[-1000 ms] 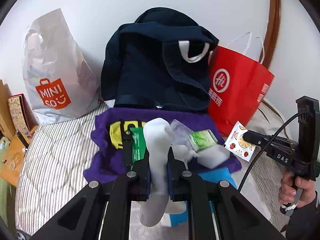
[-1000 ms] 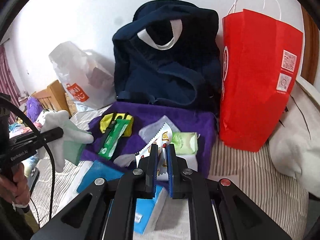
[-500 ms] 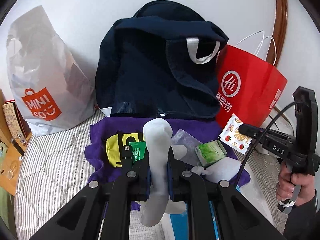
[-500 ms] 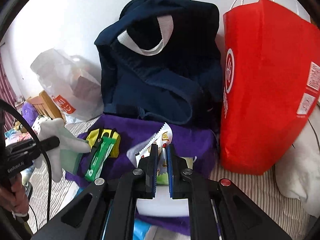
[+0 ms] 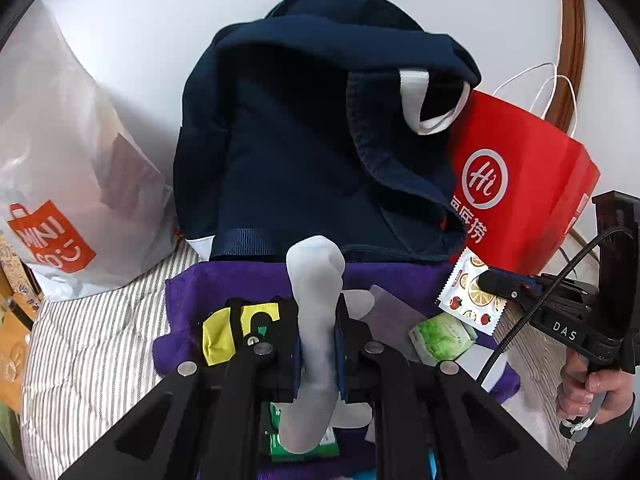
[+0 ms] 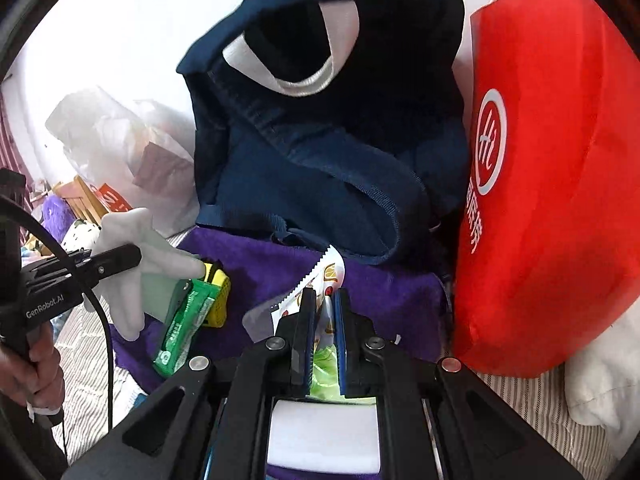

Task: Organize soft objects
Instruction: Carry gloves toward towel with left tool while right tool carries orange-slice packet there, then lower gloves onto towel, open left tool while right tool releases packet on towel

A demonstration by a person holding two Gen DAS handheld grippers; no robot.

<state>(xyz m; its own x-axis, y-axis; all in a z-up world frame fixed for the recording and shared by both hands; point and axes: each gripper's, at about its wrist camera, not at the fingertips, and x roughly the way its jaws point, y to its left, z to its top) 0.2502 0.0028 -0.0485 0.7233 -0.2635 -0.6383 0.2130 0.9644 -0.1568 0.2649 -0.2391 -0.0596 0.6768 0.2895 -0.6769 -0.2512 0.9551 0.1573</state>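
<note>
The left tool (image 5: pixel 318 340) is clamped on a white plush toy (image 5: pixel 314 320), held upright above the purple towel (image 5: pixel 240 280) in front of the navy backpack (image 5: pixel 304 152). The right tool (image 6: pixel 322 320) is clamped on a white sachet (image 6: pixel 326 276) with a serrated edge and printed fruit slices; it hangs over the same towel, just before the backpack's base.

Readable writing: the red paper bag (image 5: pixel 520 184) carries a white ring with "Hi" and Chinese characters below it, and the translucent white plastic bag (image 5: pixel 72 168) has an orange "MINISO" logo. The right tool's body reads "DAS" in the left wrist view, and the left tool's reads "GenRobot.AI" in the right wrist view.

On the towel lie a yellow and black item (image 6: pixel 218 292), a green packet (image 6: pixel 182 324) (its print too small to read), a light green tissue pack (image 5: pixel 442 336) and a white block (image 6: pixel 324 432).

The towel is spread on a bed with a grey-striped cover (image 5: pixel 88 344), and the bags lean against a plain white wall. A brown wooden frame (image 5: pixel 572 40) rises behind the red bag.

Only the right wrist view shows the toy's splayed limbs, a white pillow (image 6: pixel 604 380) beside the red bag, and a wall switch at top. Only the left wrist view shows the sachet's full face.
</note>
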